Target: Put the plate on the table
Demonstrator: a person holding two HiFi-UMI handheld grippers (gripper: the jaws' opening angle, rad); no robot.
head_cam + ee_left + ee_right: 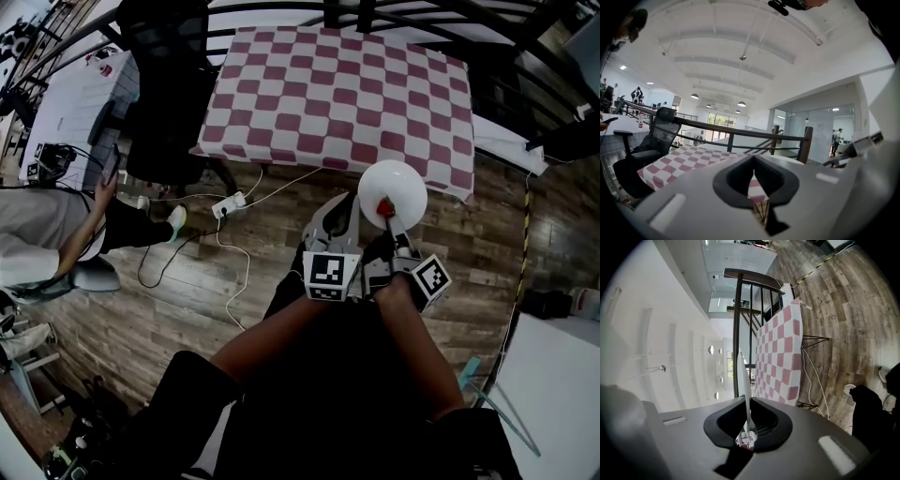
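Gently: right gripper pinches the white plate near the checkered table; lay it flat there. Left gripper closed, empty.

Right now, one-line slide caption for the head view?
Right gripper grips a white plate by its rim, just short of the checkered table; left gripper shut, empty, alongside.

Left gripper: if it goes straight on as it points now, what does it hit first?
Probably the table. The left gripper points at its near edge, and nothing shows in between. Depth is hard to judge.
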